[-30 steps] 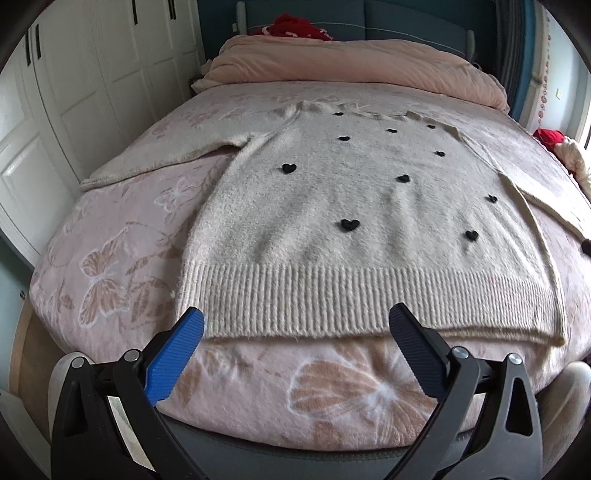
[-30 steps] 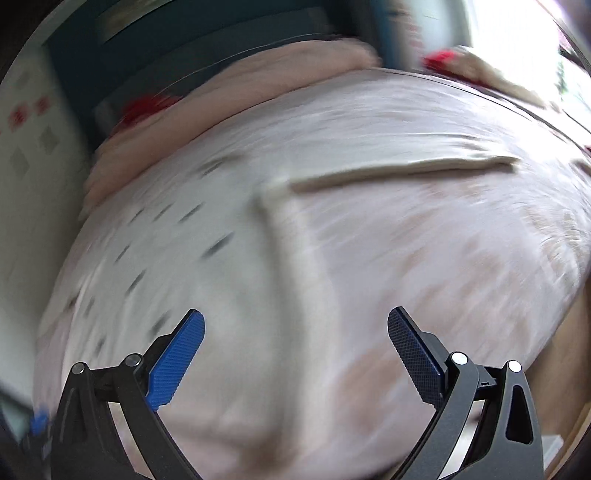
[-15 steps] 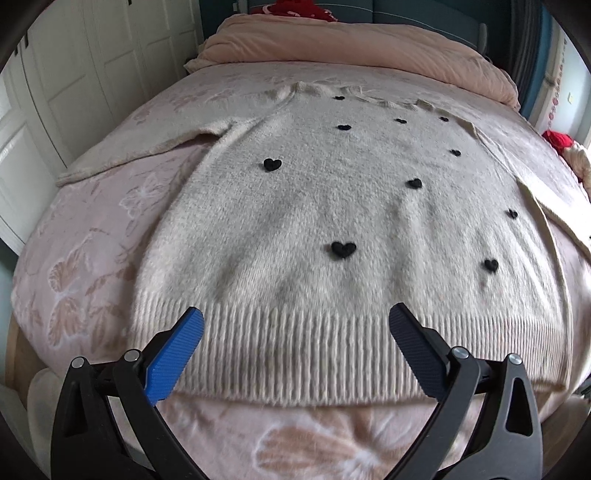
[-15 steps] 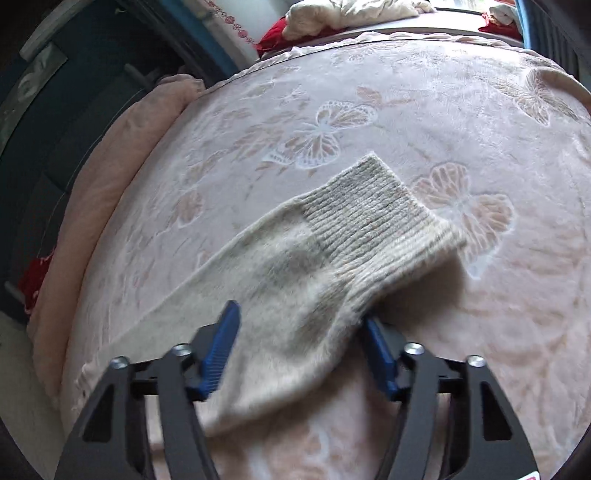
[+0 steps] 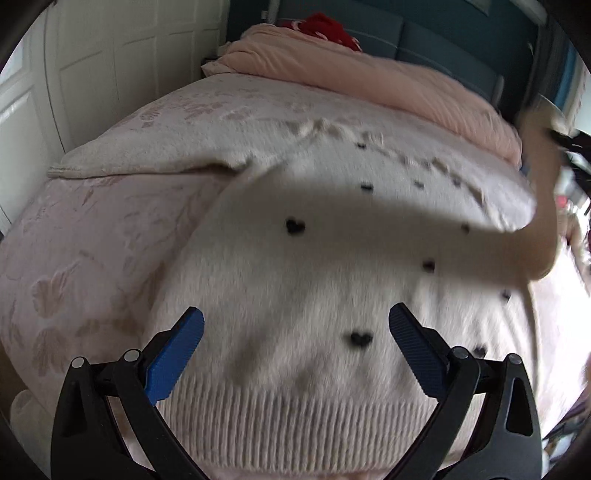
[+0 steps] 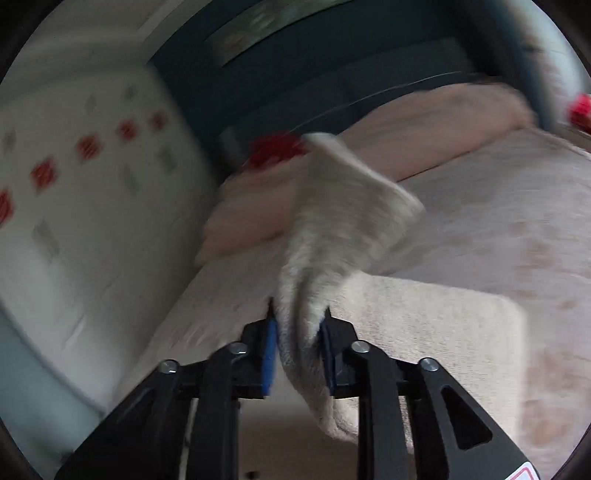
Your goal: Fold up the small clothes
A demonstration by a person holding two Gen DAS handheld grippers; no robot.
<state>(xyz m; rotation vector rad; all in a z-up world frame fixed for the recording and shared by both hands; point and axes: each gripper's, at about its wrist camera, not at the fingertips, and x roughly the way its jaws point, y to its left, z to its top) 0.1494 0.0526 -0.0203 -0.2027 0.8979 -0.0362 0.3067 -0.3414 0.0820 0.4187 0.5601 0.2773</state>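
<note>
A cream knit sweater (image 5: 314,266) with small black hearts lies flat on the bed, its ribbed hem (image 5: 295,417) nearest me. My left gripper (image 5: 295,332) hovers open just above the hem, with nothing between its fingers. The sweater's left sleeve (image 5: 147,162) stretches flat toward the wardrobe. Its right sleeve (image 5: 543,206) is raised off the bed at the right edge. In the right wrist view my right gripper (image 6: 297,343) is closing its jaws, and the pads press on that sleeve (image 6: 332,221). The ribbed cuff (image 6: 354,166) sticks up beyond the fingers.
A pink blanket (image 5: 92,240) with a butterfly pattern covers the bed. A rolled pink duvet (image 5: 369,85) and a red item (image 5: 325,29) lie against the dark blue headboard (image 5: 443,40). White wardrobe doors (image 5: 92,74) stand close on the left.
My left gripper has moved forward from the bed's edge to above the sweater's hem. The right gripper has closed on the right sleeve near its cuff and lifted it off the blanket.
</note>
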